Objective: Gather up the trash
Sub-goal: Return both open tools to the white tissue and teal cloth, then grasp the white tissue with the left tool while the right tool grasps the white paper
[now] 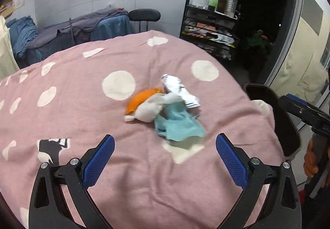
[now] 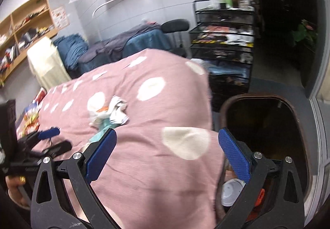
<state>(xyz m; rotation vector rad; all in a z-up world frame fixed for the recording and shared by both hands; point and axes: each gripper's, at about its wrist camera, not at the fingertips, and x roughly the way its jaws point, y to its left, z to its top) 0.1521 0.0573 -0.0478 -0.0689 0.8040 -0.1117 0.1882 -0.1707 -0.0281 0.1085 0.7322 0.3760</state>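
A small heap of trash lies on the pink dotted blanket [image 1: 86, 105]: an orange peel [image 1: 140, 99], crumpled white tissue [image 1: 150, 109], a white wrapper [image 1: 179, 90] and a teal cloth scrap [image 1: 179, 125]. My left gripper [image 1: 165, 146] hovers open just short of the heap, nothing between its blue pads. The right wrist view shows the same heap [image 2: 109, 113] farther off. My right gripper [image 2: 167, 140] is open and empty over the blanket's edge, beside a dark bin [image 2: 266, 134] with a white cup [image 2: 232, 191] and other trash inside.
A black wire rack [image 1: 208, 28] with bottles stands behind the bed, next to a black stool [image 1: 144, 15]. Blue and grey bedding [image 1: 68, 30] is piled at the back left. Snack packets [image 2: 31, 119] lie at the blanket's left. The bin rim [image 1: 276, 119] hugs the bed's right side.
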